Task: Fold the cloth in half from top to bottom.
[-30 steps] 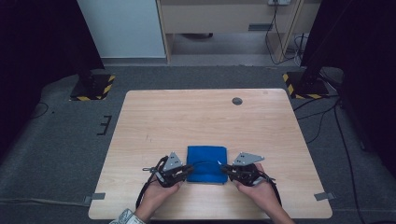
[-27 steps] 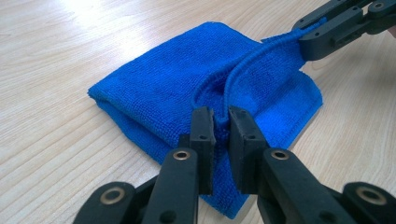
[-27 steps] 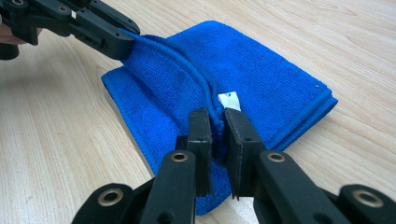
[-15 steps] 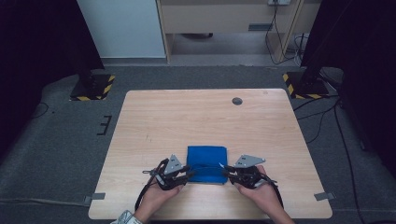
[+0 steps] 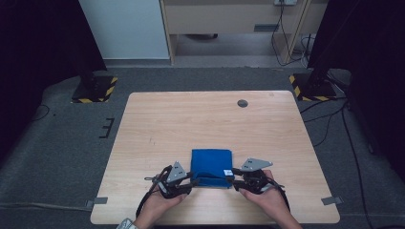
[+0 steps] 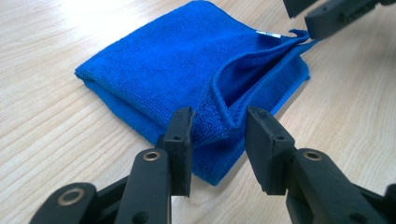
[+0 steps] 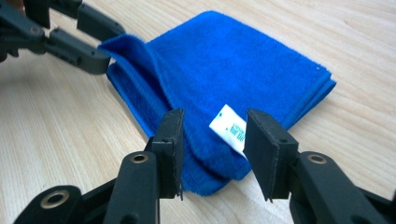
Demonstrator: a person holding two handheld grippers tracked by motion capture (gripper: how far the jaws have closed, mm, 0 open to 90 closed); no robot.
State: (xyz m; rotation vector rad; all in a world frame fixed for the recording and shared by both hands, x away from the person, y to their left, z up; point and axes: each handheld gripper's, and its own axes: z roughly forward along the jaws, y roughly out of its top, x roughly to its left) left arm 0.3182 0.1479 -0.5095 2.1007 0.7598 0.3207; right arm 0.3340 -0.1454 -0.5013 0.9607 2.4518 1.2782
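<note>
A folded blue cloth (image 5: pixel 211 164) lies on the wooden table (image 5: pixel 191 119), near its front edge. My left gripper (image 5: pixel 192 182) is at the cloth's near left corner, open, its jaws either side of a raised fold of the top layer (image 6: pixel 224 100). At the near right corner my right gripper (image 5: pixel 232 178) also stands open. It straddles the corner that carries a small white tag (image 7: pixel 229 127). In the left gripper view the cloth (image 6: pixel 187 65) stretches away from the left gripper (image 6: pixel 218 140). In the right gripper view the cloth (image 7: pixel 243 60) lies beyond the right gripper (image 7: pixel 212 144).
A small round dark grommet (image 5: pixel 242 103) sits near the table's far edge. Black stands with yellow-black striped bases (image 5: pixel 95 88) flank the table on the grey carpet. Cables (image 5: pixel 329 124) trail on the floor to the right.
Both hands have slid a little toward me and inward, to the cloth's near corners. The front edge of the top layer now stands slightly raised.
</note>
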